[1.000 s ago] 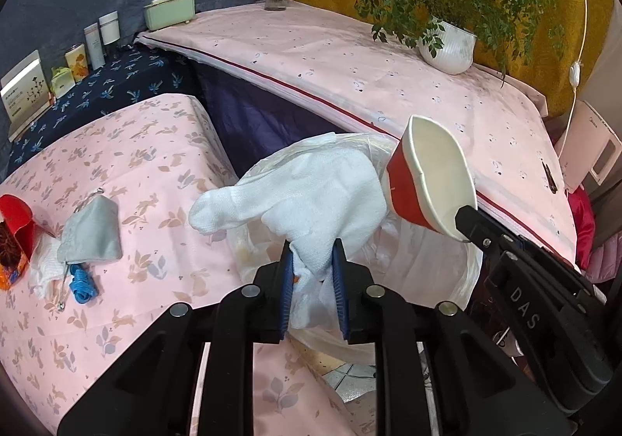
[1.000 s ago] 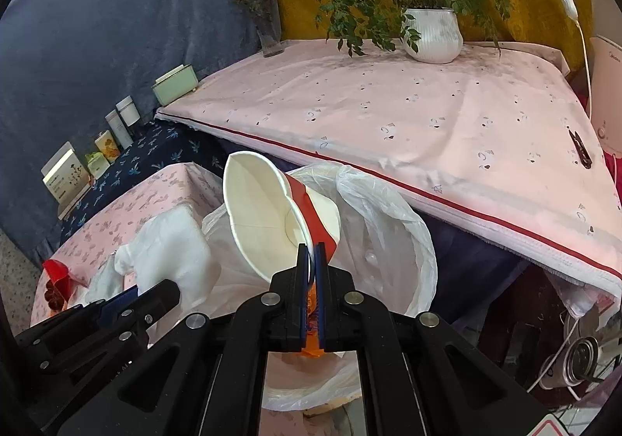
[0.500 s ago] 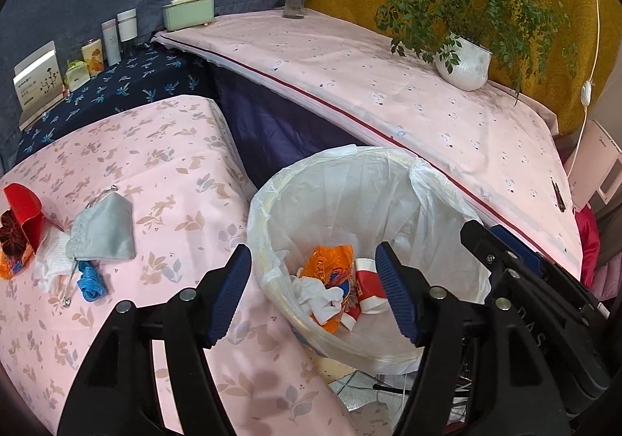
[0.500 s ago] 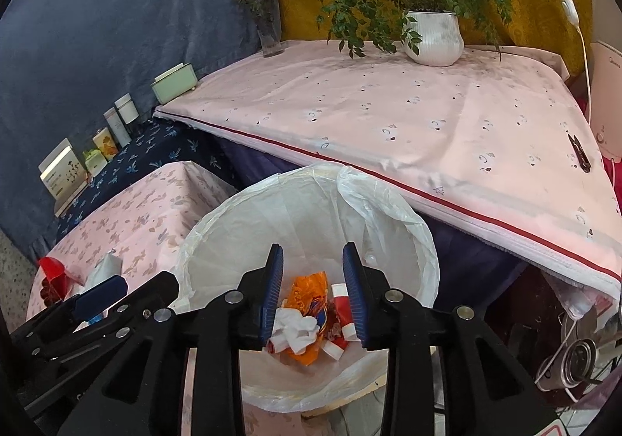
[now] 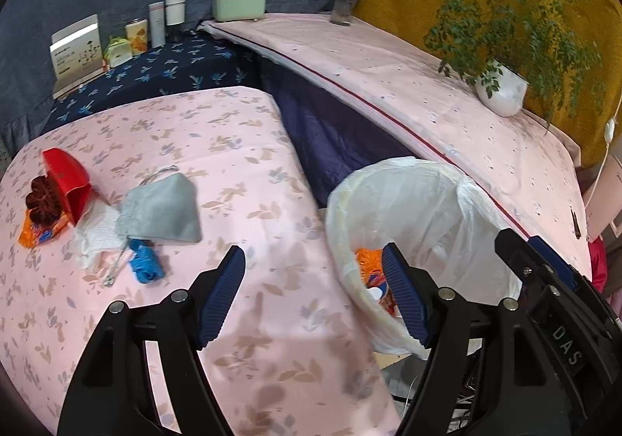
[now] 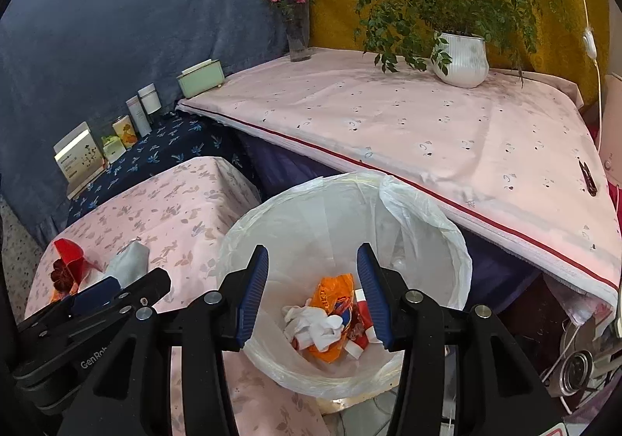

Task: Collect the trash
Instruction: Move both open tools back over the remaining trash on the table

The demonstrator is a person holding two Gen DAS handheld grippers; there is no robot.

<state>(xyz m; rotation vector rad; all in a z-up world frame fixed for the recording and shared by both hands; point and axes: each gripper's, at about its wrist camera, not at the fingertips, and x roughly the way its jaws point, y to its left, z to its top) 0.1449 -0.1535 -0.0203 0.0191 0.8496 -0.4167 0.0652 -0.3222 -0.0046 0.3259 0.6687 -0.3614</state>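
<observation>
Where the pink flowered table (image 5: 241, 148) ends, a bin (image 6: 427, 226) lined with a white bag stands just beside it, holding an orange wrapper (image 6: 332, 298), white tissue (image 6: 315, 323) and red-and-white scraps. Both grippers are spread wide and empty: the right gripper (image 6: 313, 292) above the bin, the left gripper (image 5: 313, 296) over the table edge. On the table lie a grey pouch (image 5: 163, 208), a red box (image 5: 66, 183) and blue string (image 5: 145, 267).

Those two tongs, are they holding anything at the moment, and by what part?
Nothing is held. The left tongs stand open over the pink tablecloth, and the right tongs stand open above the lined bin, where white cloth and wrappers lie.
</observation>
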